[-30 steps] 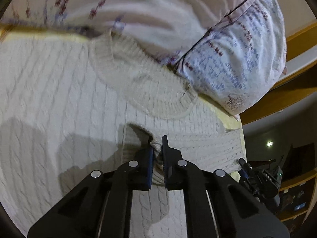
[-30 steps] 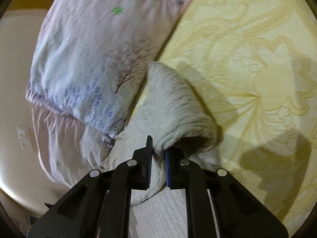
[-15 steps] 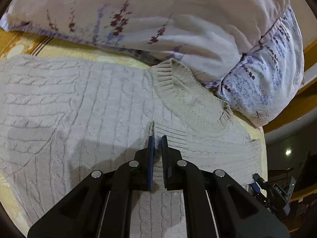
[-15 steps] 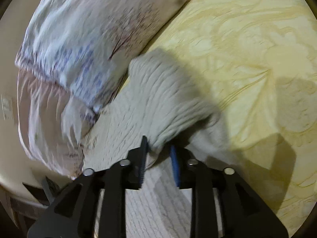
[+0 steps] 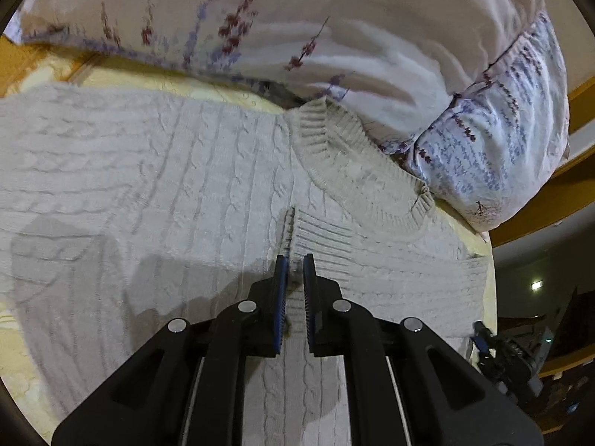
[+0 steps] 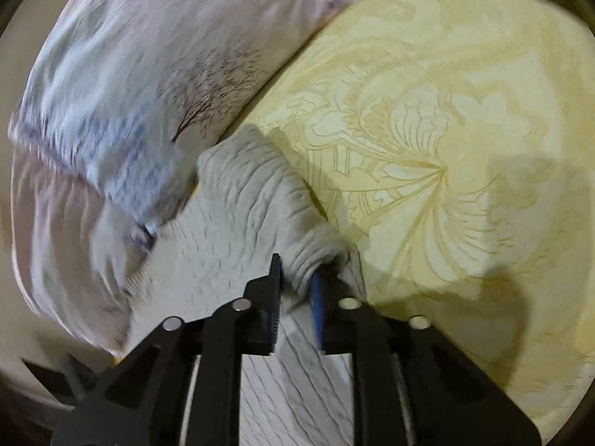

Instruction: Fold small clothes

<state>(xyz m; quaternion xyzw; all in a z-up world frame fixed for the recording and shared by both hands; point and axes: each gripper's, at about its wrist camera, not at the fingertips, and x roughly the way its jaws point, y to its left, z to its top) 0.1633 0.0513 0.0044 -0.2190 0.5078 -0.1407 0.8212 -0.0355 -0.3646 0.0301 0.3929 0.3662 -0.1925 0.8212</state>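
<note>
We hold one cream cable-knit sweater (image 5: 156, 186) spread flat on a yellow patterned bedspread (image 6: 446, 148), its ribbed collar (image 5: 357, 171) pushed up against a floral pillow (image 5: 334, 29) at twelve o'clock in the left wrist view. One sleeve (image 5: 379, 256) already lies folded across the chest, running off toward three o'clock. Our left gripper (image 5: 293, 260) has its jaws drawn together on the ribbed cuff (image 5: 297, 238) of that sleeve, a thin strip of knit pinched between the blue pads.

In the right wrist view, our right gripper (image 6: 295, 271) sits at six o'clock with its jaws part-way apart; they have just been opening, and a rolled bulge of the sweater's shoulder (image 6: 253, 193) sits between them, though the blur stops us saying whether the pads press on it.

We judge the fold to be at risk in three ways. If the right jaws let go before the bunched shoulder is laid flat, the roll may stay humped at the bedspread edge and leave a lopsided fold. The loose knit could snag on a pad as that gripper pulls away, dragging the shoulder back out of line. And should the left gripper lift while clamped on the cuff, the sleeve would trail after it and undo the fold across the chest.

The count: one sweater, one sleeve and one cuff in sight, one collar, one bedspread and two grippers. Pillows number at least one; we cannot tell whether the floral fabric belongs to one or two.
</note>
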